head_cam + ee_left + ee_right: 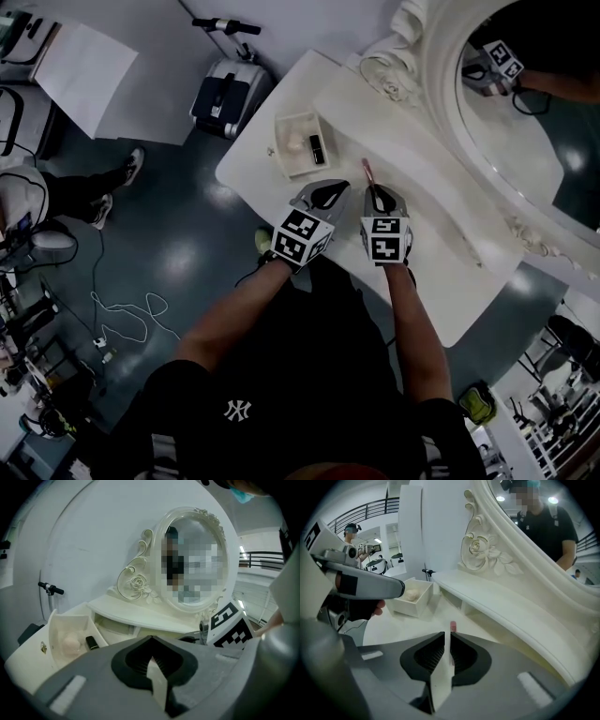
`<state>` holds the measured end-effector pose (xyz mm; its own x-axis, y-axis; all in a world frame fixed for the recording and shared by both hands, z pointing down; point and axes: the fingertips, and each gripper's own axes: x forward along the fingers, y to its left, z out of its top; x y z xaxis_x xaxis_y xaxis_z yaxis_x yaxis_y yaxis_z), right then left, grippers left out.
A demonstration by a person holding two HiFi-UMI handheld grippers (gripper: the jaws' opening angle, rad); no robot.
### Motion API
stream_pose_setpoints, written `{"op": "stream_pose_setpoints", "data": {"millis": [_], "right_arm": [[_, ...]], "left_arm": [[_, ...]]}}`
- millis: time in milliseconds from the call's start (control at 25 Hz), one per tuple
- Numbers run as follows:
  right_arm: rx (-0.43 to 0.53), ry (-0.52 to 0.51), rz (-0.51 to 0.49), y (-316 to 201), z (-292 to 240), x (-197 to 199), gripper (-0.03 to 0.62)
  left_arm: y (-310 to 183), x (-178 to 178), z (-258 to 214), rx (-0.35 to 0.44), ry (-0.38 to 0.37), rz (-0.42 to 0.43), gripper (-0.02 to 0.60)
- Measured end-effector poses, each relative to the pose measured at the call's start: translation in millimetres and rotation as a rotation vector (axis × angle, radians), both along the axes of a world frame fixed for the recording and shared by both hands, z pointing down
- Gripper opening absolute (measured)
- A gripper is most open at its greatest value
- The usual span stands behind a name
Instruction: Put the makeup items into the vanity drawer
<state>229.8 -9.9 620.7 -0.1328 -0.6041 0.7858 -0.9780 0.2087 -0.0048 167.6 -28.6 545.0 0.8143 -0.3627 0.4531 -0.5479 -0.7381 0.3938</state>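
The open vanity drawer (282,157) juts from the white vanity's left end, holding a black lipstick (317,148) and a pale puff (292,143). My right gripper (375,192) hovers over the tabletop (441,272), shut on a slim pink stick (367,172) that pokes out past its tips. In the right gripper view the stick (452,626) sits in the narrow gap between the pads. My left gripper (330,190) hangs beside it, shut and empty. The left gripper view shows the drawer (56,632), lipstick (92,642) and puff (71,644) ahead on the left.
An ornate oval mirror (525,112) and a raised shelf (412,141) line the vanity's back. On the floor to the left are a grey case (223,97), a white cable (131,314) and a seated person's legs (94,192).
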Motion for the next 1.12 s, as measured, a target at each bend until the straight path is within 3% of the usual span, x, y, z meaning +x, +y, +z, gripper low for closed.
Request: {"op": "stream_pose_setpoints", "data": {"millis": [640, 1120], "right_arm": [[-0.093, 0.010, -0.010, 5.0, 43.0, 15.0, 0.097], [-0.165, 0.012, -0.006, 13.7, 51.4, 13.9, 0.061]], "left_arm": [[1.0, 13.0, 29.2, -0.050, -0.022, 0.002, 0.000], [0.9, 6.3, 27.9, -0.060, -0.019, -0.006, 0.000]]}}
